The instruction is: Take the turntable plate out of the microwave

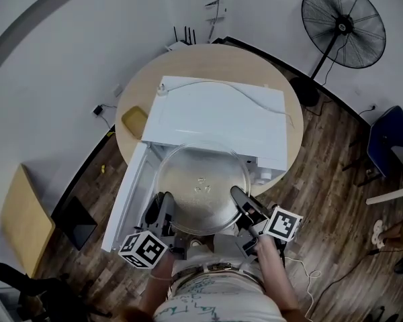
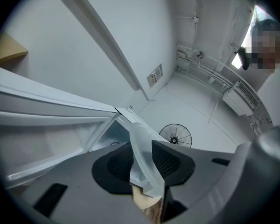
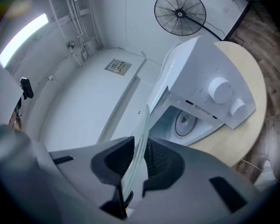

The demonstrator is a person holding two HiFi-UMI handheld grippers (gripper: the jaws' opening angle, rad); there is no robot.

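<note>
Grip is two-sided: my left gripper (image 1: 162,210) and right gripper (image 1: 242,198) each pinch narrowly on opposite rims of the clear round glass turntable plate (image 1: 201,186), so it stays balanced. It hangs outside the white microwave (image 1: 215,116), at the round wooden tabletop's (image 1: 188,62) near edge.

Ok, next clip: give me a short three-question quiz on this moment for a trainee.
1. True or false: the turntable plate lies inside the microwave.
2. How many grippers clamp the plate's rim? A none, B one, C two.
3. Fill in: the microwave's door stands ___.
Key: 1 false, it is held in front of the cavity. 2 C, the left gripper and the right gripper. 3 open.
</note>
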